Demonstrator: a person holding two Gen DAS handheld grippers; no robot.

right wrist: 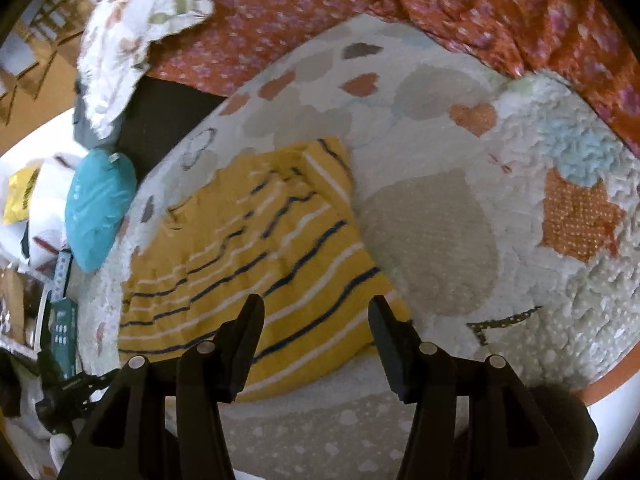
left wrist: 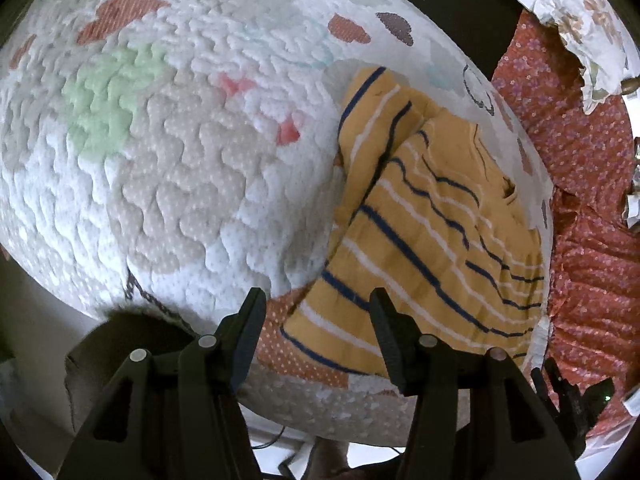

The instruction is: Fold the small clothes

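A small yellow garment with navy and white stripes [left wrist: 432, 216] lies folded over on a white quilted mat [left wrist: 180, 140]. In the right wrist view the garment [right wrist: 256, 240] lies left of centre on the mat [right wrist: 440, 208]. My left gripper [left wrist: 318, 300] is open and empty, hovering over the garment's near corner. My right gripper [right wrist: 316, 308] is open and empty, just above the garment's near right corner. The other gripper shows at the lower right edge of the left wrist view [left wrist: 572, 396].
An orange floral sheet [left wrist: 580, 168] lies under the mat, also seen in the right wrist view [right wrist: 360, 8]. A floral white pillow [right wrist: 132, 28], a teal bag [right wrist: 98, 208] and clutter [right wrist: 32, 280] sit at the left.
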